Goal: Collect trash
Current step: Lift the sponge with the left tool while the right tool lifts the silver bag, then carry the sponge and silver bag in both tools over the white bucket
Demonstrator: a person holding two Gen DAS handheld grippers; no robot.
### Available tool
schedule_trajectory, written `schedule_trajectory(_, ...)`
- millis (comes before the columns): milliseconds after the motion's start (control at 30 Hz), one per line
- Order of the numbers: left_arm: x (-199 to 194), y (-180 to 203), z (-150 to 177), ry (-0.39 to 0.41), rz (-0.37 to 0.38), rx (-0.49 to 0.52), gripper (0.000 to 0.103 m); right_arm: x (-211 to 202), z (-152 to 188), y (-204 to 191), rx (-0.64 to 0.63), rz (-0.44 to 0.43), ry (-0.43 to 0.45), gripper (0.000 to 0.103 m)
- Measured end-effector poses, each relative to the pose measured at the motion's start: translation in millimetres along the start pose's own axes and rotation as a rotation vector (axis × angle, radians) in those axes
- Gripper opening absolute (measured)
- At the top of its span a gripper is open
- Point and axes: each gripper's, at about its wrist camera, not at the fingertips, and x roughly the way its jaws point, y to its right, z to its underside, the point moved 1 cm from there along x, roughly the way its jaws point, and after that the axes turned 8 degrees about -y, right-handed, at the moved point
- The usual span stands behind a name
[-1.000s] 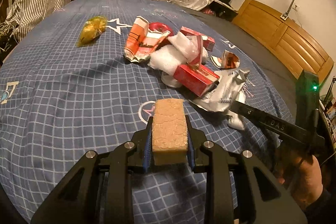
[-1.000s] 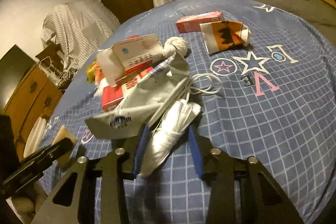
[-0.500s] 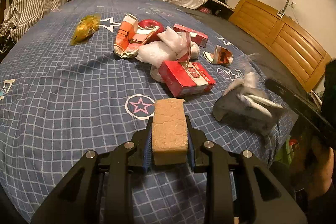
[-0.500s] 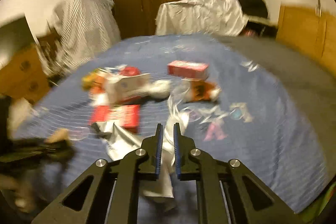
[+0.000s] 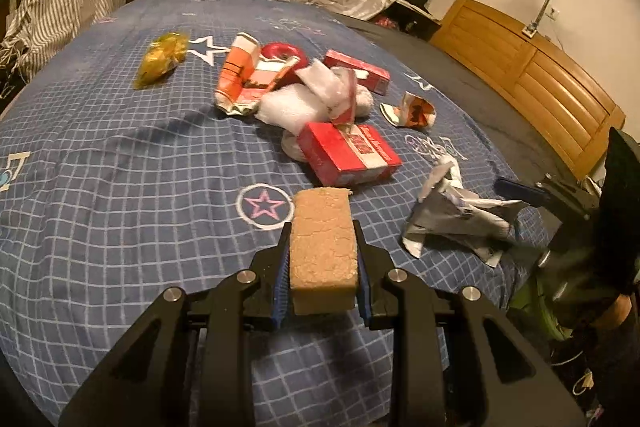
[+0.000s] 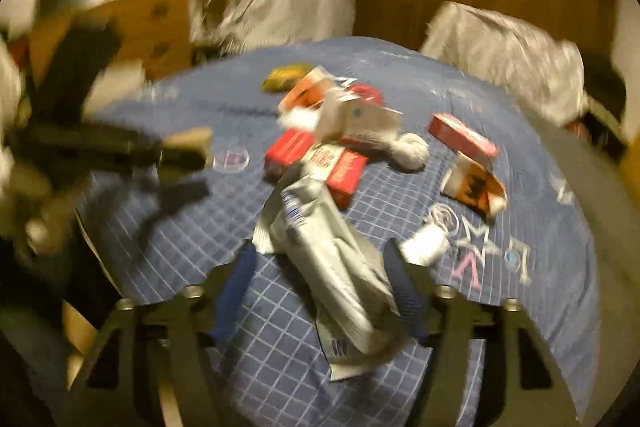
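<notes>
Bed point(image 5: 100, 155) w/ blue grid cover fills both views, trash mostly bunched far-centre; big stuff first: red box point(image 5: 350, 153) just beyond the star print, orange-white carton point(image 5: 240, 83) far left of it, white foam wrap point(image 5: 288, 105) between the two, 2nd red box point(image 5: 358, 71) further back, yellow wrapper point(image 5: 162, 61) off alone at far left, small crumpled carton point(image 5: 412, 109) at right. Silver foil bag point(image 6: 332, 267) lies at the near right edge of the bed, between the right gripper's point(image 6: 320, 291) fingers, which are spread wide, so that one reads as released, bag not pinched; view is blurry so contact w/ the pads can't be told. Left gripper point(image 5: 322, 255) is clenched on the tan sponge block point(image 5: 322, 239), held above the cover at near centre. Step in hand, prob: get the foil bag off the bed edge. To do it well: centre the bag's thick middle btwn the pads, not a loose flap, close firmly since foil is slick & crushes, lift straight, keep the left one clear so the two tools don't knock
</notes>
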Motion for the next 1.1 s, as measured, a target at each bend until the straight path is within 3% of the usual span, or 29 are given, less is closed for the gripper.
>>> schedule_trajectory(167,10.2,9.1,2.7,-0.016,-0.018,0.018,0.026,22.2,-4.2,-19.5,-0.105,0.134,-0.047,0.067)
schedule_trajectory(267,12.0,10.7,3.9,-0.013,-0.030,0.016,0.026,30.7,-4.0,-22.2,-0.106,0.171,-0.070,0.045)
schedule_trajectory(333,11.6,10.5,3.7,-0.009,-0.036,0.006,0.026,25.9,-5.7,-25.6,-0.084,0.193,-0.039,0.034)
schedule_trajectory(400,8.1,11.0,3.0,0.003,-0.048,0.006,0.026,15.4,-15.3,-25.0,-0.025,0.175,0.007,0.032)
schedule_trajectory(533,-9.0,17.6,-2.0,0.059,-0.077,0.015,0.026,-23.4,-22.3,0.3,0.256,0.060,0.151,0.032)
schedule_trajectory(633,-27.9,28.2,-6.7,0.114,-0.092,0.033,0.026,-49.8,-26.7,11.1,0.393,0.045,0.243,0.032)
schedule_trajectory(900,-88.5,60.0,-22.1,0.287,-0.124,0.079,0.026,-95.4,-46.1,-6.3,0.431,0.096,0.361,0.032)
schedule_trajectory(1100,-112.6,72.4,-29.0,0.345,-0.163,0.086,0.026,-117.6,-52.6,-18.1,0.440,0.127,0.385,0.032)
